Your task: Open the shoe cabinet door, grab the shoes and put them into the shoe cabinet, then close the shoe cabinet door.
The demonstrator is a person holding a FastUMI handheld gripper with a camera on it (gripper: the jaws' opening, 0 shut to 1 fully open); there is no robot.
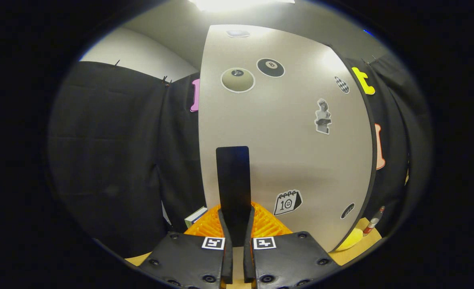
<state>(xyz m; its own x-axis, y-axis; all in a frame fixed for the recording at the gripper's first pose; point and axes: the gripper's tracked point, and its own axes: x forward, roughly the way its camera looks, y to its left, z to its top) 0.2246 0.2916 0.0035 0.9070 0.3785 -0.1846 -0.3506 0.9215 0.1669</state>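
The shoe cabinet's white door (285, 152) stands right in front of me, with several stickers on its face. A flat black handle (233, 172) runs upright on the door. My gripper (236, 214) is shut on the lower end of this handle, one finger pressing on each side. The door's dark edge (371, 160) curves down the right side. I cannot tell from here whether the door is swung out or flush with the cabinet.
Black cloth walls hang to the left and right of the cabinet. A small box (195, 216) lies low to the left of the fingers. To the right, a yellow object (351, 239) and a slim capped tube (372, 223) rest on the wooden tabletop (361, 251).
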